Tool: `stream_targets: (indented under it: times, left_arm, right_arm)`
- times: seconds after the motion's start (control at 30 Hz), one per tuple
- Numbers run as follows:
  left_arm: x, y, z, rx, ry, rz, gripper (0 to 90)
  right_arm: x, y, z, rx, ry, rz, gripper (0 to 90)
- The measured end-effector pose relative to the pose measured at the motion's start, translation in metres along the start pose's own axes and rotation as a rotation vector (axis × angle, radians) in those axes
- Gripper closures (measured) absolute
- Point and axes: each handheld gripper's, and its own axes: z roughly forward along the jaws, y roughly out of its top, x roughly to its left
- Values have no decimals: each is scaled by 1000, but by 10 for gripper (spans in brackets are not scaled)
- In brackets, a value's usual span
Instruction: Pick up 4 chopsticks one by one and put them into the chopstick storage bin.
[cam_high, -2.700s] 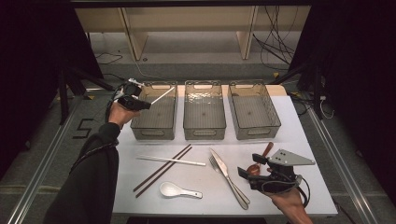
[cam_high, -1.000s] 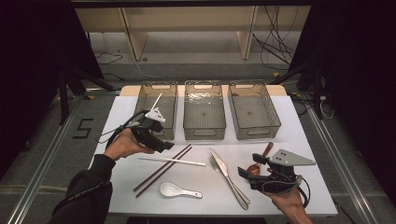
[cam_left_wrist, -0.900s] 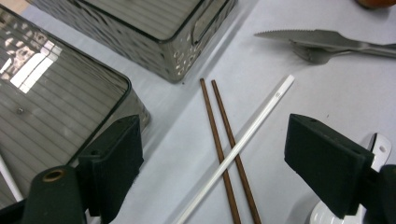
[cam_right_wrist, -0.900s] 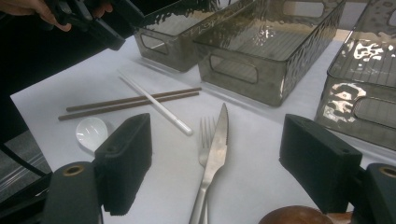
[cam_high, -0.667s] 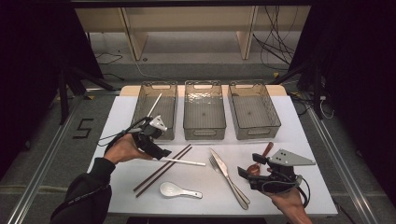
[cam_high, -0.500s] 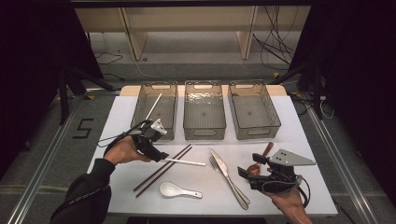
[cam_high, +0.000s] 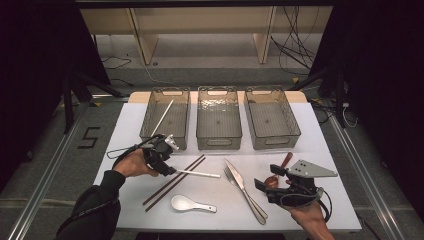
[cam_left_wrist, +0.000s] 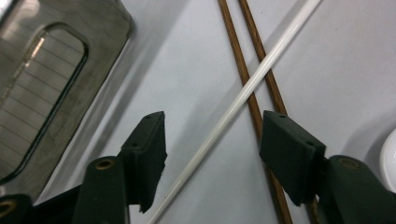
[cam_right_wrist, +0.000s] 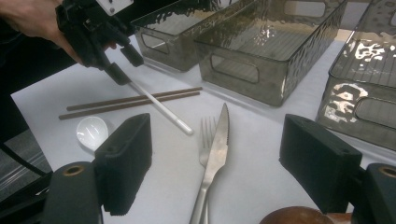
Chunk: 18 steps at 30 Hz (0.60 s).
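My left gripper (cam_high: 167, 167) is low over the table in front of the left bin (cam_high: 150, 131). A white chopstick (cam_left_wrist: 243, 100) lies on the table between its jaws. The jaws have just been closing, but the pads stand clear of the chopstick on both sides. That chopstick (cam_high: 197, 174) crosses a pair of brown chopsticks (cam_high: 172, 184). Another white chopstick (cam_high: 162, 117) leans inside the left bin. My right gripper (cam_high: 267, 177) rests open at the front right, just above a wooden spoon (cam_high: 280, 167). A fork and knife (cam_right_wrist: 212, 154) lie ahead of it.
Two more clear bins, the middle (cam_high: 218, 142) and the right (cam_high: 295, 131), stand in a row at the back. A white soup spoon (cam_high: 187, 204) lies near the front edge, and the fork and knife (cam_high: 245, 187) lie side by side at centre.
My left hand left a white chopstick in the left bin and came down toward the front, over the one on the table; its jaws have narrowed. The right hand has stayed still.
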Motion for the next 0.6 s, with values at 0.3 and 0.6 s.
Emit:
stream_targets:
  times: [0.3, 0.6]
  left_arm:
    - [3, -2, 10, 37, 0, 29, 494]
    - [2, -5, 20, 76, -1, 68, 599]
  right_arm:
    - [0, 0, 0, 1, 1, -3, 262]
    - [1, 0, 0, 3, 1, -1, 262]
